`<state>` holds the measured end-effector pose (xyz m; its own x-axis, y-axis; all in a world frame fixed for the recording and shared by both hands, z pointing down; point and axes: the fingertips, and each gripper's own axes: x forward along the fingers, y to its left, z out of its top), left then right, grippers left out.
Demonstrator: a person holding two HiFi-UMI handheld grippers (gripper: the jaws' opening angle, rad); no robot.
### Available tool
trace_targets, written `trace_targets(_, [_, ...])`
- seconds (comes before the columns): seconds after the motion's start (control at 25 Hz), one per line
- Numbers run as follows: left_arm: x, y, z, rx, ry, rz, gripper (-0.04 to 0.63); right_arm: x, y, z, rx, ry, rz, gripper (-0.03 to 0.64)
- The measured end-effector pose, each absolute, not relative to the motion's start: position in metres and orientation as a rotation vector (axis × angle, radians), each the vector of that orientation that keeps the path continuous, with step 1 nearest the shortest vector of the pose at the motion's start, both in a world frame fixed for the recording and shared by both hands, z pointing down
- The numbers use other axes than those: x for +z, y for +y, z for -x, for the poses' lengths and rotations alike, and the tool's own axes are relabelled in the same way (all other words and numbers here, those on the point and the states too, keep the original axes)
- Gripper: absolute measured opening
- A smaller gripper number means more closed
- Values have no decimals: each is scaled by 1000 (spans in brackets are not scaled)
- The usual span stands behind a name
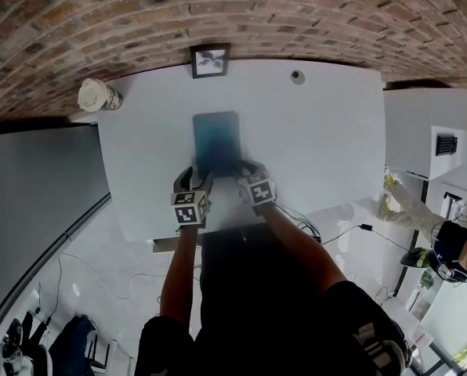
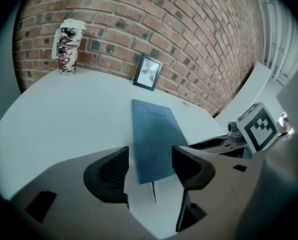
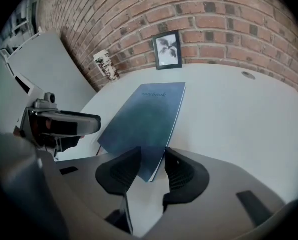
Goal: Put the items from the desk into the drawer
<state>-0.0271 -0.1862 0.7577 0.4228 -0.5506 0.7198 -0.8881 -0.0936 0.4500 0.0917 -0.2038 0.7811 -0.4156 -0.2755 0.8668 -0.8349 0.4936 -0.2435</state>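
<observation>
- Blue soft-cover notebook (image 3: 144, 119) lies near the front middle of the white bench (image 1: 327, 131). Its near corner sits between the narrowly set jaws of the right tongs (image 3: 153, 166), which seem to pinch it and tip it up.
- A pinch on one corner of a thin, floppy cover is weak. The notebook could sag, twist or slide out once lifted.
- Left tongs (image 2: 150, 166) stand wide, astride the notebook's near end without touching it. If they close off-centre they could crease the cover or catch the thin ribbon (image 2: 154, 193) trailing from that end.
- No open drawer shows in any view. Carrying the notebook toward it one-handed would raise the chance of a drop.
- Black picture frame (image 1: 210, 59) and the patterned paper cup (image 1: 99, 95) stand well apart at the brick wall, so a knock looks unlikely.
- Left forearm (image 1: 179, 276) and right forearm (image 1: 296, 245) reach forward from the body. They converge at the notebook's near end, with the tongs just beside each other and angled inward.
</observation>
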Motion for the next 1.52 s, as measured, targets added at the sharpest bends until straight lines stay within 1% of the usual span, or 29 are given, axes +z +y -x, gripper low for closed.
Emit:
trace_targets(0.36, [782,-180,20,600,-1211,-1694,250,784,-199,-90,913,-1938,-904,140])
trace_targets(0.68, [784,-177,7,620,-1194,-1680,252,788,-195,-88,942,-1945,-888,137])
trace_targets(0.84, [782,-179,10,592,-1212,-1649,252,781,-202,-89,897,-1952,-902,133])
trace_targets(1.08, [779,-178,20,551,-1230,-1615,167,781,-201,-89,904,-1956,-899,132])
trace_targets(1.2, [776,-177,25,508,-1241,-1596,112,781,-201,-90,907,-1956,-899,127])
trace_targets(1.4, [770,-174,26,437,-1220,-1578,90,781,-203,-90,903,-1963,-896,121])
trace_targets(1.52, [762,-175,26,385,-1213,-1575,89,781,-203,-91,903,-1963,-895,120])
